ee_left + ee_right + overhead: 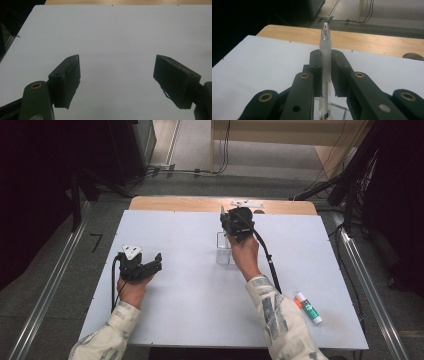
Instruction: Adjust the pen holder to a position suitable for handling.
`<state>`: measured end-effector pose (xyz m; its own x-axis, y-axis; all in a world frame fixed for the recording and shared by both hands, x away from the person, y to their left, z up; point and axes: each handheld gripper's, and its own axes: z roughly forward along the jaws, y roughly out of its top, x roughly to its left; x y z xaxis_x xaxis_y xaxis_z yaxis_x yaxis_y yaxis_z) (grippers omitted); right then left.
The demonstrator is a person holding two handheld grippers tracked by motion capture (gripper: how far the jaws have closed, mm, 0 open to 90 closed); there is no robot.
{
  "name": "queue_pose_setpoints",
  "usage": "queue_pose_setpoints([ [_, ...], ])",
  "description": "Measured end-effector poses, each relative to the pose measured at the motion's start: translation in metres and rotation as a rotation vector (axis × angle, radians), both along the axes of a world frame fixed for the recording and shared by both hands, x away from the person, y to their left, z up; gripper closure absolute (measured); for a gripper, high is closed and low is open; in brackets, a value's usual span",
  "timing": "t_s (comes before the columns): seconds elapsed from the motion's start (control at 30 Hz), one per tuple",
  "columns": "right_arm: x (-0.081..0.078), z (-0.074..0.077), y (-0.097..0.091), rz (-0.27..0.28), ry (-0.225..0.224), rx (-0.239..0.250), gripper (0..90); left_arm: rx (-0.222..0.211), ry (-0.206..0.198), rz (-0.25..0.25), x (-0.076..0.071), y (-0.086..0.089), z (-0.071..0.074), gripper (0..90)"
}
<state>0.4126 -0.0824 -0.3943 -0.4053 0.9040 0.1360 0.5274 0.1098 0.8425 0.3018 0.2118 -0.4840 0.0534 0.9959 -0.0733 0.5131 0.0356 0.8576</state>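
In the right gripper view my right gripper (326, 53) is shut on a translucent pen (326, 42), whose tip sticks out past the jaws. From the high view that gripper (226, 226) hovers over a clear box-shaped holder (223, 254) at the middle of the white board (190, 290). The holder's clear rim (338, 107) shows just beneath the jaws. My left gripper (156, 262) rests in the hand at the board's left side. Its jaws (117, 63) stand wide open over bare white surface, with nothing between them.
A white glue stick with a green label and orange end (310, 308) lies near the board's right front corner. The wooden tabletop (200, 203) shows behind the board's far edge. Cables and dark stands sit on the floor beyond.
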Motion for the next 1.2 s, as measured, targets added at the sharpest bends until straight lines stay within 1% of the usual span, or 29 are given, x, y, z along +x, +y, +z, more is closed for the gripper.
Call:
queue_pose_setpoints([
  [0.1,-0.008,-0.003,-0.004,0.003,-0.003,0.0,77.9,0.002,0.0,0.0,0.0,0.0,0.0,22.0],
  [0.13,-0.008,-0.003,-0.004,0.003,-0.003,0.0,77.9,0.002,0.0,0.0,0.0,0.0,0.0,22.0],
  [0.17,-0.013,-0.006,-0.006,0.009,-0.006,-0.013,77.9,0.003,0.0,0.001,0.0,-0.001,0.0,22.0],
  [0.23,-0.015,-0.009,-0.007,0.012,-0.001,-0.023,77.8,0.002,0.0,0.001,0.0,-0.001,0.0,21.9],
  [0.27,-0.015,-0.009,-0.007,0.012,-0.001,-0.023,77.8,0.002,0.0,0.001,0.0,-0.001,0.0,21.9],
  [0.33,-0.017,-0.014,-0.009,0.011,0.012,-0.022,77.6,0.002,-0.001,0.001,0.0,-0.001,0.0,22.0],
  [0.5,-0.02,-0.021,-0.009,0.016,0.023,-0.036,77.1,0.003,0.0,0.0,0.0,-0.001,0.0,21.9],
  [0.63,-0.02,-0.026,-0.009,0.015,0.039,-0.034,76.5,0.003,0.0,0.001,0.0,-0.001,0.0,21.9],
  [0.7,-0.021,-0.027,-0.009,0.016,0.039,-0.037,76.5,0.002,0.0,0.0,0.0,-0.001,0.0,21.9],
  [0.73,-0.021,-0.028,-0.01,0.014,0.04,-0.04,74.5,0.002,0.0,0.0,0.0,-0.001,0.0,22.0],
  [0.8,-0.021,-0.028,-0.01,0.013,0.04,-0.039,74.1,0.003,-0.001,0.001,0.0,-0.001,0.0,21.9],
  [0.87,-0.022,-0.026,-0.011,0.015,0.033,-0.034,70.9,0.003,0.0,0.001,0.0,-0.002,0.0,21.9],
  [0.97,-0.023,-0.024,-0.013,0.015,0.031,-0.027,69.4,0.004,0.0,0.0,0.0,-0.002,0.0,22.0],
  [1.07,-0.027,-0.017,-0.022,0.011,0.018,-0.014,65.9,0.004,0.001,0.001,0.0,-0.001,0.0,22.0],
  [1.2,-0.033,-0.011,-0.036,0.003,0.004,-0.007,60.7,0.004,0.001,0.001,0.0,-0.001,-0.001,21.9],
])
